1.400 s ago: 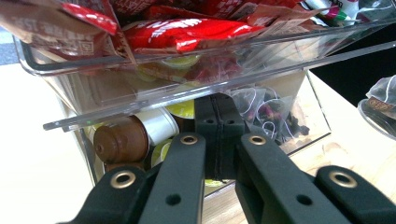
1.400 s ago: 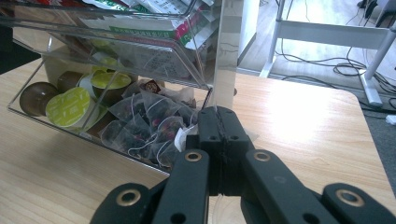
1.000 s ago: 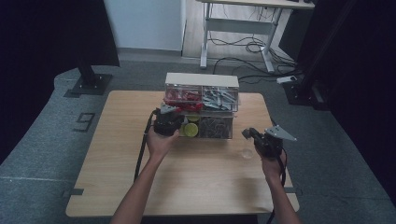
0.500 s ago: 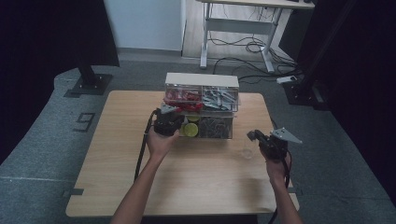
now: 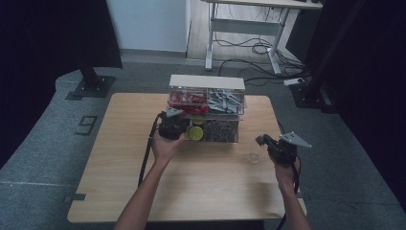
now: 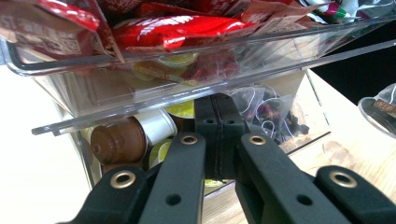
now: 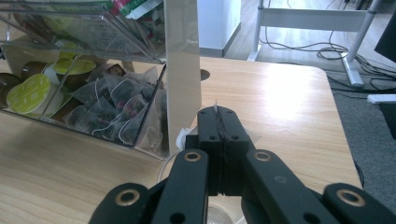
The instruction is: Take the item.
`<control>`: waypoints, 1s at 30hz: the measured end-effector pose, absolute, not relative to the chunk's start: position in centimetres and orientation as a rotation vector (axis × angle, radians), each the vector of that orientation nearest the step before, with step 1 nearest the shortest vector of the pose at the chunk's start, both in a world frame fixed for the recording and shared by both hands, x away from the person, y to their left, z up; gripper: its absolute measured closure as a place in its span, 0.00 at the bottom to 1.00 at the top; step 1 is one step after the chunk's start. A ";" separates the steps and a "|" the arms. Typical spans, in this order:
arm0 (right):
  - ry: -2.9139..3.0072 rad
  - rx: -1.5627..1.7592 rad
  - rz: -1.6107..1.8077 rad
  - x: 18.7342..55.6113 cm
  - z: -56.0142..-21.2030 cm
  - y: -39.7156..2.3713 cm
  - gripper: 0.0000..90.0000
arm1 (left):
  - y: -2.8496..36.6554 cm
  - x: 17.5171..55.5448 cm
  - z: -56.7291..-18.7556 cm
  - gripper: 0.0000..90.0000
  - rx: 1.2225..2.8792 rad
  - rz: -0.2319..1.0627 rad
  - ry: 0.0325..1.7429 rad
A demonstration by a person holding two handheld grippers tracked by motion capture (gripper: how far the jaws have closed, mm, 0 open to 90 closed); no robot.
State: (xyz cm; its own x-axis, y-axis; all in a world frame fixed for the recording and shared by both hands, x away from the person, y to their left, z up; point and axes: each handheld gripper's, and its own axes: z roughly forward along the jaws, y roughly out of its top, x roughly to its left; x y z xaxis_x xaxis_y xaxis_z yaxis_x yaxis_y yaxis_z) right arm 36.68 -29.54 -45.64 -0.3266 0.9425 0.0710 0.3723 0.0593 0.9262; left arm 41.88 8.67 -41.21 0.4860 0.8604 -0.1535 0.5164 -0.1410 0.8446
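- While the clear organizer (image 5: 207, 108) stands at the table's (image 5: 119, 191) far middle, the left gripper (image 6: 217, 135) is held against its lower drawer (image 6: 299, 112), jaws pressed together with nothing seen between them.
- Coffee capsules (image 6: 126, 137) are seen just left of those jaws, tea bags (image 6: 271, 112) to their right.
- Farther right, the right gripper (image 7: 218, 135) is held over a clear glass (image 5: 253, 156) near the organizer's corner, jaws having just opened slightly; a thin string (image 7: 216, 108) is seen at their tips.
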 end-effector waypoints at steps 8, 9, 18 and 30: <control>1.748 1.306 1.240 36.4 -45.7 -29.4 0.79 | 8.8 41.8 -41.2 1.00 1.798 0.453 1.161; 1.748 1.306 1.241 36.4 -45.7 -29.4 0.78 | 8.8 41.8 -41.2 1.00 1.796 0.450 1.160; 1.761 1.312 1.286 35.3 -46.5 -29.6 0.70 | 8.9 41.8 -41.3 1.00 1.795 0.456 1.164; 1.776 1.323 1.392 32.5 -47.9 -30.6 0.67 | 9.1 41.6 -42.0 1.00 1.803 0.448 1.172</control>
